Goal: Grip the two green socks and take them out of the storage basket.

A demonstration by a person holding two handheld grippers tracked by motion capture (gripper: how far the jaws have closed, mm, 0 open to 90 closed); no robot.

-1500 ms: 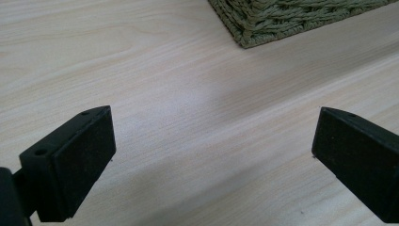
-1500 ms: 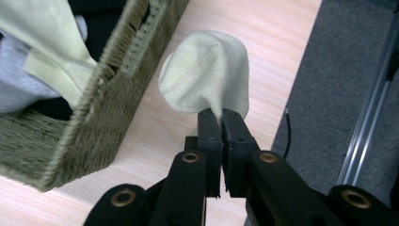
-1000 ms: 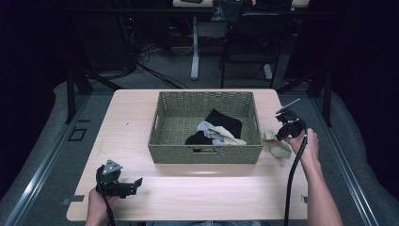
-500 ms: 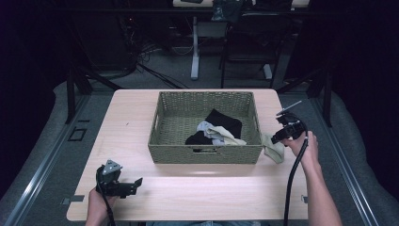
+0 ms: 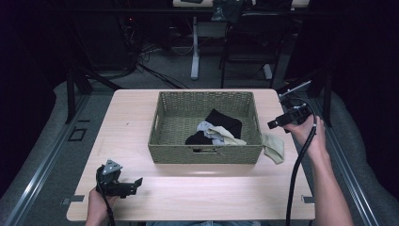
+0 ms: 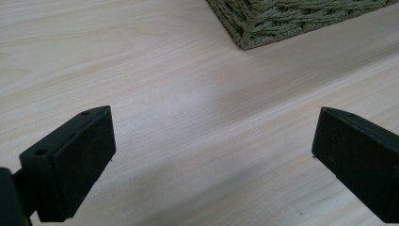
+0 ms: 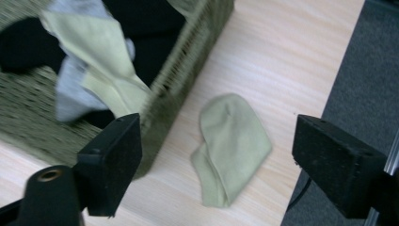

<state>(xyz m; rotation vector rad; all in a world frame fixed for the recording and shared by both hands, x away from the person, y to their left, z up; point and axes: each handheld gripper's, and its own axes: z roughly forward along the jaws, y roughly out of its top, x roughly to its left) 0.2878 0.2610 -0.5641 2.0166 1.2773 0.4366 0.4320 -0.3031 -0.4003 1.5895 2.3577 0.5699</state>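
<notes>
Basket (image 7: 188, 61) clothes blurred, perhaps socks

No writing, label, brand, number or sign can be read anywhere in these views.
</notes>
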